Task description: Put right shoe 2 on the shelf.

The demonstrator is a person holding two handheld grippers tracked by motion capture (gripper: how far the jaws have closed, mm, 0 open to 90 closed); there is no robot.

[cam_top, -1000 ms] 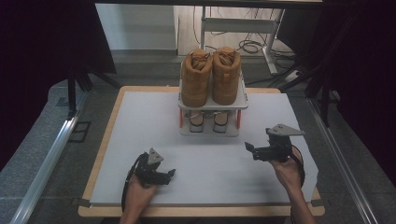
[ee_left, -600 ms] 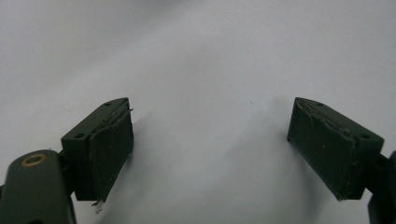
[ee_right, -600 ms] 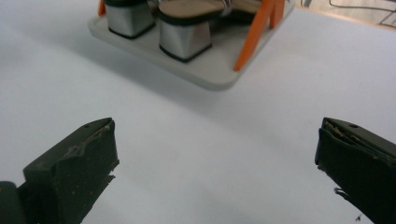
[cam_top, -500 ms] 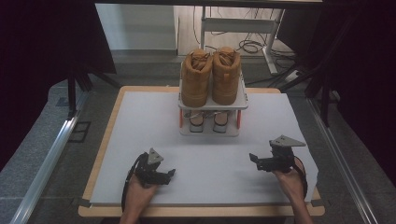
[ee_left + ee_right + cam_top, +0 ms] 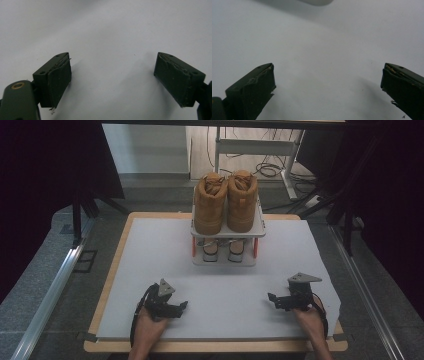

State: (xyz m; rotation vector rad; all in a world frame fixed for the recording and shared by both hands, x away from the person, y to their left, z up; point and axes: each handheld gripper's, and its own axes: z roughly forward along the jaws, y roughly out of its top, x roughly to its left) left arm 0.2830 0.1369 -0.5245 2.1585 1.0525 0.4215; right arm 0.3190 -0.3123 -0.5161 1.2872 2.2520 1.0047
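Two tan suede boots (image 5: 226,202) stand side by side atop a small white two-tier rack (image 5: 224,245), while well in front of it on the smooth pale mat the left gripper (image 5: 181,307) and right gripper (image 5: 272,298) rest, jaws spread, empty.

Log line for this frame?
left gripper: open, empty, near table edge | right gripper: open, empty | boots: on rack top shelf, untouched
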